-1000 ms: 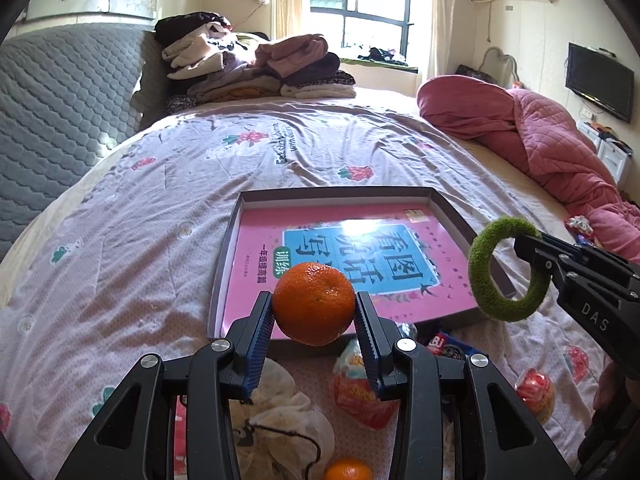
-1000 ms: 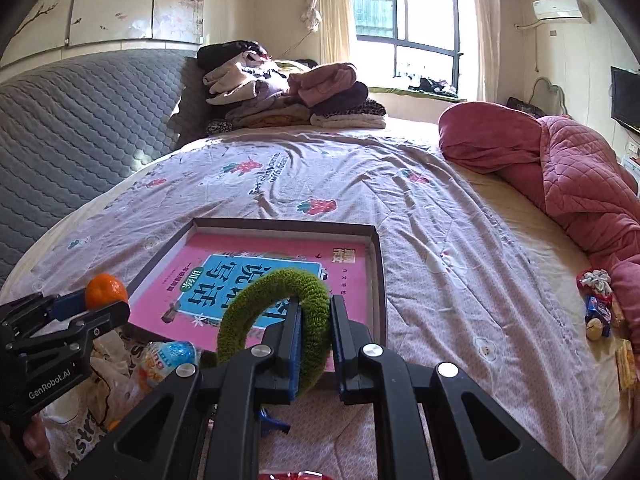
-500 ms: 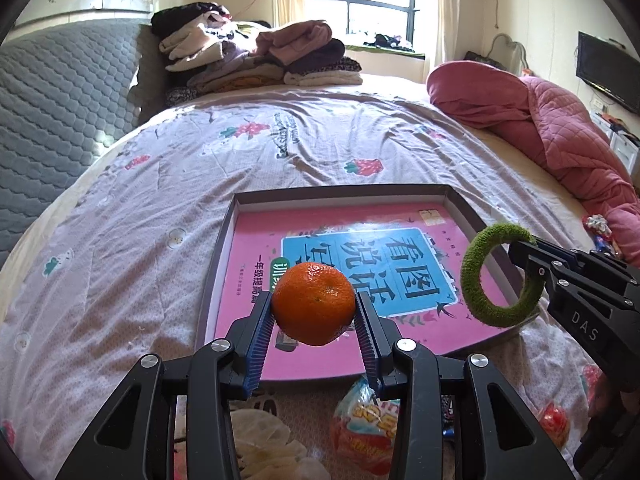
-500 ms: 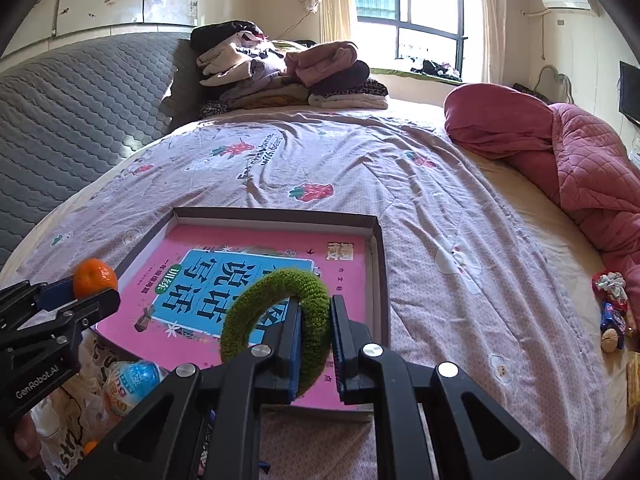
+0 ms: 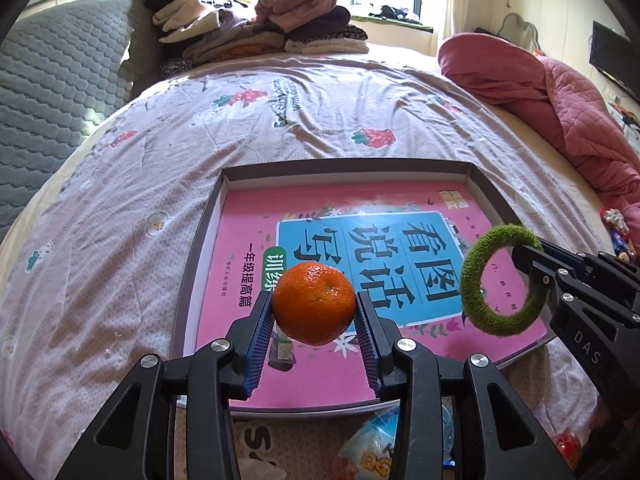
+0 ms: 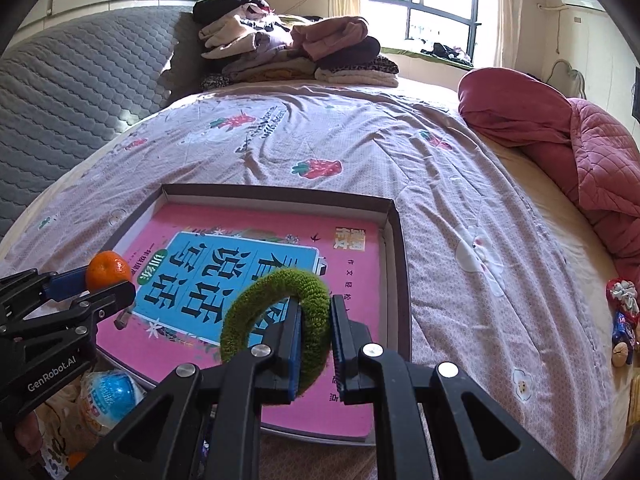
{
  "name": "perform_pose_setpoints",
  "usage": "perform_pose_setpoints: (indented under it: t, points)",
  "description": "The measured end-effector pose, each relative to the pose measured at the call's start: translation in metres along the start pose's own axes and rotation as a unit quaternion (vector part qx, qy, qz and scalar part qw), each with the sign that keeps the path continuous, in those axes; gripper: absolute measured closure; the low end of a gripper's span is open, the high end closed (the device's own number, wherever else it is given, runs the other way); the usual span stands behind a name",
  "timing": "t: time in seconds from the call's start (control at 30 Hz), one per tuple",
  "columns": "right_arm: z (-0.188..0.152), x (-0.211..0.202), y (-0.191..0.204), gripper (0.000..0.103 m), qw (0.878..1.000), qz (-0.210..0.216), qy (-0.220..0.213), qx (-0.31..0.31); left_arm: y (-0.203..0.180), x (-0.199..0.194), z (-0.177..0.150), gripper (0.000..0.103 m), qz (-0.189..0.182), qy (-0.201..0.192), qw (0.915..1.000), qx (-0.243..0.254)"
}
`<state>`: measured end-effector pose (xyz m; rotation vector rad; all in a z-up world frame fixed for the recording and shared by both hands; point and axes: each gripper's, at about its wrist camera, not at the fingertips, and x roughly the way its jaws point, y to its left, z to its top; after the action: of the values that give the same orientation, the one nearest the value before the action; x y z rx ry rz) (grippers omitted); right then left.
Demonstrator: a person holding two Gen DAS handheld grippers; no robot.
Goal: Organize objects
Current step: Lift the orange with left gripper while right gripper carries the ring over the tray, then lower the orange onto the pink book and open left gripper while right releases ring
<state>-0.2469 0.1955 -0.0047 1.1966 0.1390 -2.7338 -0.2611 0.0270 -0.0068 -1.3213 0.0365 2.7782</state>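
My left gripper (image 5: 315, 312) is shut on an orange tangerine (image 5: 314, 303) and holds it above the near left part of a shallow grey box (image 5: 205, 224). A pink book (image 5: 360, 240) lies in the box. My right gripper (image 6: 315, 320) is shut on a green fuzzy ring (image 6: 276, 316) above the box's near right part (image 6: 400, 264). The ring (image 5: 500, 280) and the right gripper show at the right in the left wrist view. The tangerine (image 6: 108, 271) and the left gripper show at the left in the right wrist view.
The box lies on a bed with a strawberry-print sheet (image 5: 320, 100). Folded clothes (image 5: 256, 28) are piled at the far end. A red quilt (image 6: 580, 148) lies at the right. Snack packets (image 6: 108, 396) lie near the box's front edge. Small toys (image 6: 622, 320) lie at the bed's right.
Both grippers have moved forward over the box with their loads. The box and book now fill more of both views.
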Motion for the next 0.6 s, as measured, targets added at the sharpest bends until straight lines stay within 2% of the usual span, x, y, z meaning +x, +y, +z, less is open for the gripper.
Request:
perform_pose_setpoints:
  t: [0.6]
  points:
    - [-0.008,0.030,-0.003,0.089,0.997,-0.020,0.069,-0.005,-0.003,0.031,-0.001,0.062,0.007,0.049,0.9988,0.008]
